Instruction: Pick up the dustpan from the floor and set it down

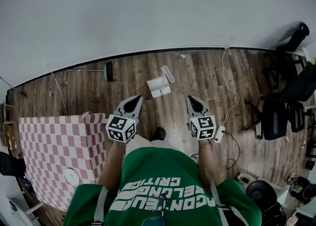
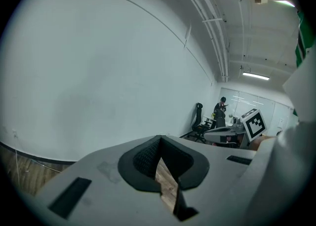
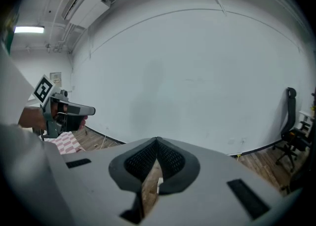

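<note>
1. Lying on the brown wood-plank floor (image 1: 207,72), the white plastic dustpan (image 1: 159,88) sits just above the centre of the head view, near the dark skirting line, with its handle angled up and to the right. Neither tool touches it.
2. The grey left gripper (image 1: 135,100) is just below and left of the dustpan. Its own view shows the jaws closed tip to tip (image 2: 159,138), holding nothing, with floor planks showing through the slit behind the tips.
3. The grey right gripper (image 1: 192,99) is just below and right of the dustpan. Its jaws are also fully closed (image 3: 157,141) and empty.
4. A pink-and-white checked surface (image 1: 49,141) fills the lower left of the head view.
5. A thin white cable (image 1: 228,82) runs down the floor at right, and black office chairs (image 1: 276,116) stand beyond it.
</note>
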### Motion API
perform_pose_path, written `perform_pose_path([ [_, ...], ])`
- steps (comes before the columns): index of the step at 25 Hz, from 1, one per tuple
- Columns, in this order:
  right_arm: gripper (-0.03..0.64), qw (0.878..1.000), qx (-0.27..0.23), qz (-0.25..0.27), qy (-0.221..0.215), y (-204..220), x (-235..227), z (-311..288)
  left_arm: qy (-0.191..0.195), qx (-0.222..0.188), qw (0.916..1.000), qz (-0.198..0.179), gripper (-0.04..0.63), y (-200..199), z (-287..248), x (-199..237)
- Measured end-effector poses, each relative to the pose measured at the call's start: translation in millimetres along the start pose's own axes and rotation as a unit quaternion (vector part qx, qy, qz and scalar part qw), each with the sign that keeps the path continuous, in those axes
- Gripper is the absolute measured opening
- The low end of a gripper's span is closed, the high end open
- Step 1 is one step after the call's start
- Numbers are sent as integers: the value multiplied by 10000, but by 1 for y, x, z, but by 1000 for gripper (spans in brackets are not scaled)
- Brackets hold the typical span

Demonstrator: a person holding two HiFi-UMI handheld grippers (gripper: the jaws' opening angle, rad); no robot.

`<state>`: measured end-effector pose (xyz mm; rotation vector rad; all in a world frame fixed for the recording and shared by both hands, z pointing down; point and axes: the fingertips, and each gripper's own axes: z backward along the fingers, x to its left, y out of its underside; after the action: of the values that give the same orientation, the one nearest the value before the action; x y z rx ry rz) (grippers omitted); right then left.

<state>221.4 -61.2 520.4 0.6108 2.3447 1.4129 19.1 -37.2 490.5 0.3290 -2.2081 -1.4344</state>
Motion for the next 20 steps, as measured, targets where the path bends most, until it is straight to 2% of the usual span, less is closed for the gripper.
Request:
perform_pose_path([
  [8, 8, 9996, 263, -42, -54, 0, -18, -50, 43, -37, 10000, -14, -5, -19, -33, 40],
  [20, 8, 9982, 497, -167, 304, -19, -29, -123, 650, 215, 9975, -188, -5, -44, -101, 104],
])
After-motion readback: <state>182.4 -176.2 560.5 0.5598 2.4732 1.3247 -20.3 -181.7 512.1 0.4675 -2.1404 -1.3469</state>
